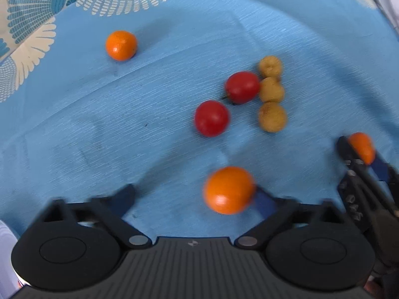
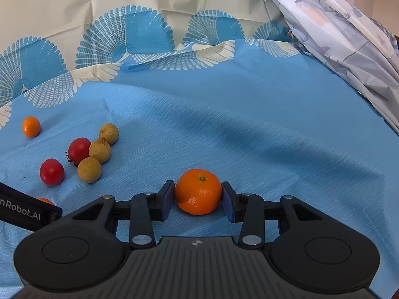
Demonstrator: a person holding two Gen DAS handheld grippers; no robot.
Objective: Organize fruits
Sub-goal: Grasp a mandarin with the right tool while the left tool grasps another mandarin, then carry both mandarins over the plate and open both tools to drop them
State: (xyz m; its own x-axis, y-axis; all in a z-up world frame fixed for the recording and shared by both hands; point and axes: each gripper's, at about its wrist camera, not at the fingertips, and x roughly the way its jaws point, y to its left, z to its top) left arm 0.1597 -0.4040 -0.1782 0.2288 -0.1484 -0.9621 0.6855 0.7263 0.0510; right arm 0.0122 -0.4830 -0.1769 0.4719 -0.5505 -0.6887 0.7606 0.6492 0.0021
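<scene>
My right gripper point(image 2: 197, 196) is shut on a tangerine point(image 2: 198, 191) that rests low on the blue cloth; it also shows at the right edge of the left wrist view point(image 1: 362, 147). My left gripper point(image 1: 194, 196) is open, and a second tangerine point(image 1: 228, 189) lies against its right finger point(image 1: 264, 200). A third tangerine point(image 1: 121, 45) lies far left, also in the right wrist view point(image 2: 31, 126). Two cherry tomatoes point(image 1: 212, 118) point(image 1: 242, 87) and three longans point(image 1: 271, 116) lie clustered mid-cloth.
A blue tablecloth point(image 2: 249, 124) with a fan pattern at its far border covers the surface. A crumpled light printed cloth point(image 2: 349, 37) is bunched at the right. The left gripper's body point(image 2: 22, 211) enters the right wrist view at lower left.
</scene>
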